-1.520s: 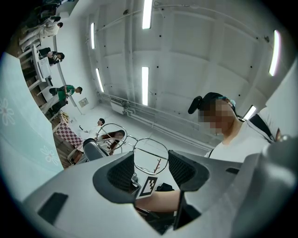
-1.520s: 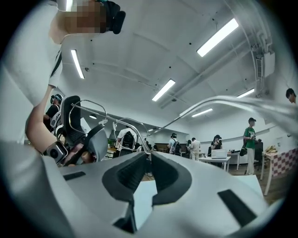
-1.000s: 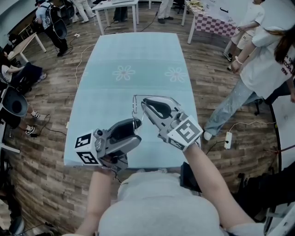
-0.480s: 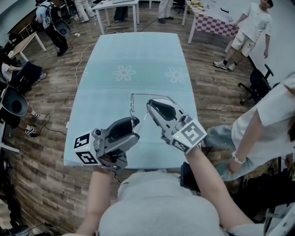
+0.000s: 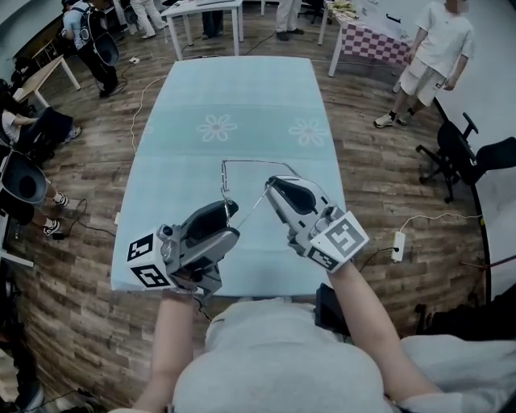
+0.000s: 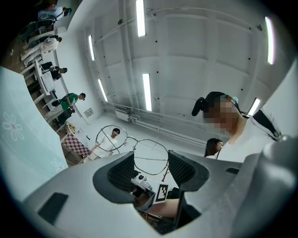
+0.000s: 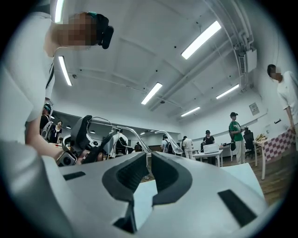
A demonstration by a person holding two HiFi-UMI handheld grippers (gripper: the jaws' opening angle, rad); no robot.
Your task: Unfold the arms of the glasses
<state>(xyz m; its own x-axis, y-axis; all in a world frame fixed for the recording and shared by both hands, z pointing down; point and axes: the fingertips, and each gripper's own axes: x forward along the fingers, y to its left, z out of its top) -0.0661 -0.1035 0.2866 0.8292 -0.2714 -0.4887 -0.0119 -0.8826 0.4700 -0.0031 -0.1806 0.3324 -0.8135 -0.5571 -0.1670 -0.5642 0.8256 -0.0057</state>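
The left gripper points up toward the ceiling lights, its dark pads pressing either side of one lens of the wire-framed glasses. The other lens juts out leftward. A pale blue, flower-printed tabletop shows along the view's left edge.

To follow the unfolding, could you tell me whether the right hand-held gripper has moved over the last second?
Yes, slightly: the right hand-held gripper has shifted rightward, toward the table's right edge.

Big open lab-like workroom, people standing around white tables, strip lights glowing overhead, cables trailing across wooden floor
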